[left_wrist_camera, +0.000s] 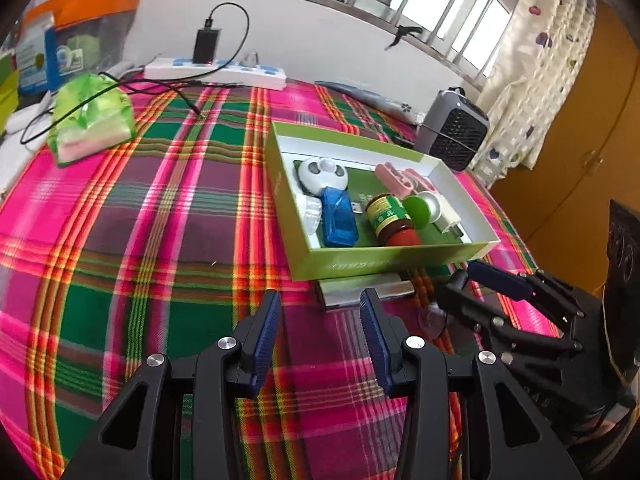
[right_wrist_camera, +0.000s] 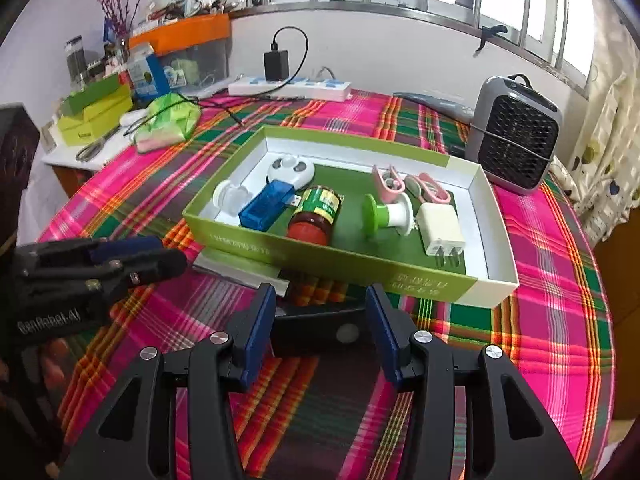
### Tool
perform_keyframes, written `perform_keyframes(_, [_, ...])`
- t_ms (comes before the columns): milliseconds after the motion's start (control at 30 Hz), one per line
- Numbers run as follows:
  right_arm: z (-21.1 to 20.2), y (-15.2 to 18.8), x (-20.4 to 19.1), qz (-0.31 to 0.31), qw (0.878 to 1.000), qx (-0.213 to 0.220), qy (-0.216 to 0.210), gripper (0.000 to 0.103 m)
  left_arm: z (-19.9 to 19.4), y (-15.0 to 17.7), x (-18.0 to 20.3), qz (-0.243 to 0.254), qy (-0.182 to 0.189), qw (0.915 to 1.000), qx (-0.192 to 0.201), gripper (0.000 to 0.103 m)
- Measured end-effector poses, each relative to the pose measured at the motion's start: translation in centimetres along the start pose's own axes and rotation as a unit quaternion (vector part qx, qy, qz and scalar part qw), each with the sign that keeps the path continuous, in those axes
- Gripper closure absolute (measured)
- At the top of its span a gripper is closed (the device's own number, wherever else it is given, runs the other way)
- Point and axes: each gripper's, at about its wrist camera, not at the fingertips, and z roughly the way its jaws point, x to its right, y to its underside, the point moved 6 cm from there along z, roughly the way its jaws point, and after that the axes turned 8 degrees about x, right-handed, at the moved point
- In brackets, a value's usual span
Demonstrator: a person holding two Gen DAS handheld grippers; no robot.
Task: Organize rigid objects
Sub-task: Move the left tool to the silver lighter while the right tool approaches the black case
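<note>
A green box point(right_wrist_camera: 340, 264) with a white inner wall point(left_wrist_camera: 440, 256) lies on the plaid cloth. In it lie a blue USB device point(right_wrist_camera: 266, 204) point(left_wrist_camera: 339, 216), a red-lidded jar point(right_wrist_camera: 316, 216) point(left_wrist_camera: 390, 218), a white round gadget point(right_wrist_camera: 290, 170) point(left_wrist_camera: 322, 172), a green-and-white spool point(right_wrist_camera: 386, 212), a white plug adapter point(right_wrist_camera: 440, 230) and pink clips point(right_wrist_camera: 404, 186). My left gripper point(left_wrist_camera: 320, 336) is open and empty, short of the box. My right gripper point(right_wrist_camera: 320, 328) is open, above a dark flat object point(right_wrist_camera: 320, 324) in front of the box; it also shows in the left wrist view point(left_wrist_camera: 496, 292).
A grey heater point(right_wrist_camera: 516, 136) stands at the back right. A white power strip point(right_wrist_camera: 288, 86) with a black charger lies by the wall. A green bag point(right_wrist_camera: 168, 120), scissors and boxes lie at the left. A silver flat piece point(left_wrist_camera: 368, 290) lies against the box front.
</note>
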Motion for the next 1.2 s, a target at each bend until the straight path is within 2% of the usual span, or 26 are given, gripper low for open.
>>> perform_keyframes(233, [-0.7,1.1,0.4,-0.03,0.999,-0.007,0.032,0.054,1.5,0.3,1.5,0.023,0.011,0.9995,-0.019,0.064])
perform_keyframes(667, [-2.5,4.6,3.7,0.014,0.998,-0.035,0.052,0.054,1.8,0.9,3.1,0.047,0.025,0.9981,-0.029,0.064])
perform_keyframes(900, [-3.0,5.5,5.9,0.04,0.996,-0.044,0.067,0.054,1.8,2.0,5.3,0.068,0.047,0.9958,-0.039,0.064])
perform_keyframes(1100, [-2.9,5.6,6.3,0.043,0.996,-0.048,0.064,0.054,1.5,3.0,7.4,0.095,0.064,0.9922,-0.048,0.064])
perform_keyframes(1200, [-2.8,5.7,6.2,0.038,0.996,-0.049,0.058,0.054,1.1,3.0,7.9,0.126,0.046,0.9901,-0.04,0.064])
